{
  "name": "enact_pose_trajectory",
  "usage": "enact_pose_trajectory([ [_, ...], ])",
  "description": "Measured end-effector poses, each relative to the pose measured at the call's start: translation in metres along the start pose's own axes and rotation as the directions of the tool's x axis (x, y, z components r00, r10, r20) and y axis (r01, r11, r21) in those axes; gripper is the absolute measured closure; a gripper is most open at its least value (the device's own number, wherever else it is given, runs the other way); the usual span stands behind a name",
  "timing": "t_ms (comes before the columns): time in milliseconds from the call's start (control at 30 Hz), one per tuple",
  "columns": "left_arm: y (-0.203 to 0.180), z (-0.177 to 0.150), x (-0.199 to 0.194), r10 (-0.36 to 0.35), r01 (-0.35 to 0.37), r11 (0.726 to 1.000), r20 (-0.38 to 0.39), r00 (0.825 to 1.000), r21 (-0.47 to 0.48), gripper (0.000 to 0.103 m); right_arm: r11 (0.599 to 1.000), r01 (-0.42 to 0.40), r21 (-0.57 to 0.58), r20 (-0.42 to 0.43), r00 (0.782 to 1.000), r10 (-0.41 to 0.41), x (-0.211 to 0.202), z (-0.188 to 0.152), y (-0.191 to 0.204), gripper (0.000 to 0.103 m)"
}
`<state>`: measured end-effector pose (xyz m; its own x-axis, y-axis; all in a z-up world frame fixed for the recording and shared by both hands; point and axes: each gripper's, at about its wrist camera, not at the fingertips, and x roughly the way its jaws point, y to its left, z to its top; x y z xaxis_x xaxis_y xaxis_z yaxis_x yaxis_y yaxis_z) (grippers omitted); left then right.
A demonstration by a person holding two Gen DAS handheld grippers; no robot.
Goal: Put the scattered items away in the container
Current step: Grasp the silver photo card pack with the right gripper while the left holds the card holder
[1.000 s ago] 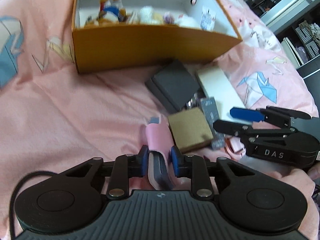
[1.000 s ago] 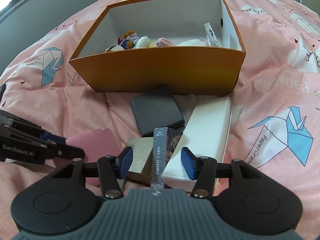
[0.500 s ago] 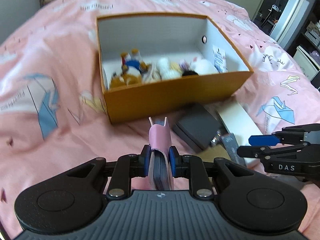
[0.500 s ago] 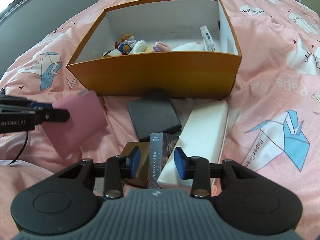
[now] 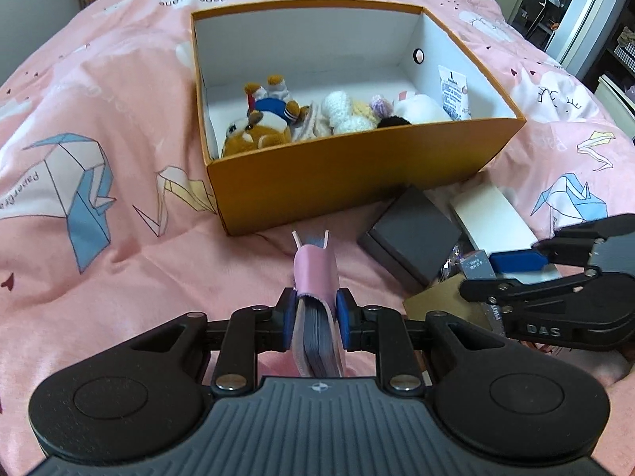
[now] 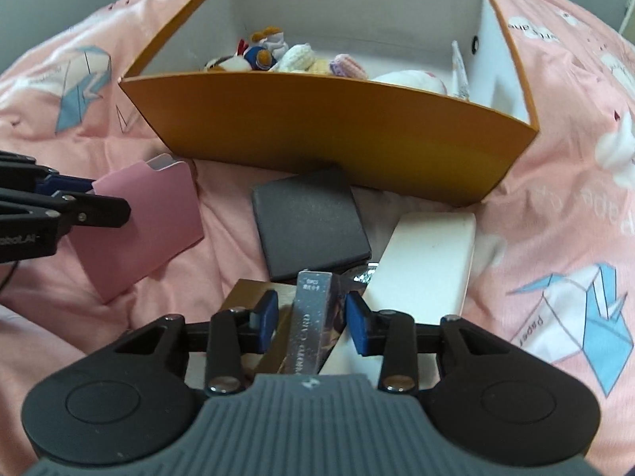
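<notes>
My left gripper [image 5: 316,312] is shut on a pink notebook [image 5: 315,277] and holds it above the bed, in front of the orange box [image 5: 357,174]. The notebook also shows in the right wrist view [image 6: 147,226]. The box [image 6: 325,127] holds several plush toys [image 5: 262,127] and a white sachet. My right gripper [image 6: 311,315] is open, its pads on either side of a silver photo-card box [image 6: 311,325] without touching it. A black case [image 6: 313,222], a white case [image 6: 428,254] and a gold box [image 6: 242,297] lie beside it.
Pink bedding with paper-crane prints [image 5: 79,198] surrounds everything. The scattered items lie in a cluster just before the box's near wall. Shelves and furniture [image 5: 575,8] stand off the bed at the far right.
My left gripper has lifted the pink notebook off the bed and raised it toward the box. My right gripper has narrowed around the photo-card box and moved closer.
</notes>
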<state>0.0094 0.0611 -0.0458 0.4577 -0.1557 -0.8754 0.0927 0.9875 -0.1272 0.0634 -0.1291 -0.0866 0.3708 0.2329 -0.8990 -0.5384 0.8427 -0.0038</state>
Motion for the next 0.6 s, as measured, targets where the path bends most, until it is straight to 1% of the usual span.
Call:
enact_pose_trajectory([
  [67, -0.001, -0.001, 0.003, -0.003, 0.003, 1.0, -0.011, 1.0, 0.001, 0.078, 0.999, 0.034, -0.025, -0.004, 0.999, -0.034, 0.004, 0.001, 0.003, 0.061],
  [133, -0.002, -0.001, 0.005, -0.001, 0.001, 1.0, -0.016, 1.0, 0.005, 0.078, 0.998, 0.05, -0.032, -0.003, 0.999, -0.05, 0.006, 0.001, 0.004, 0.063],
  [167, -0.002, -0.001, 0.006, 0.001, 0.0, 1.0, -0.018, 1.0, 0.006, 0.078, 0.998, 0.057, -0.025, 0.001, 0.998, -0.057, 0.005, 0.0, 0.002, 0.07],
  [300, -0.002, -0.003, 0.006, -0.002, 0.002, 1.0, -0.017, 1.0, 0.005, 0.078, 0.999, 0.03, 0.029, 0.013, 0.999, -0.031, -0.003, -0.004, -0.009, 0.071],
  [433, -0.002, -0.003, 0.004, -0.005, 0.005, 1.0, -0.001, 1.0, 0.003, 0.079, 0.999, -0.005, 0.044, 0.042, 0.999, 0.004, -0.016, -0.006, -0.009, 0.074],
  [533, -0.002, -0.003, -0.002, -0.004, 0.004, 1.0, 0.026, 1.0, 0.001, 0.08, 0.999, -0.03, 0.036, 0.089, 0.996, 0.027, -0.031, -0.002, -0.006, 0.075],
  [600, -0.004, -0.002, -0.009, 0.01, -0.011, 1.0, 0.058, 0.998, 0.011, 0.08, 0.999, -0.041, 0.028, 0.129, 0.991, 0.037, -0.042, 0.003, -0.004, 0.075],
])
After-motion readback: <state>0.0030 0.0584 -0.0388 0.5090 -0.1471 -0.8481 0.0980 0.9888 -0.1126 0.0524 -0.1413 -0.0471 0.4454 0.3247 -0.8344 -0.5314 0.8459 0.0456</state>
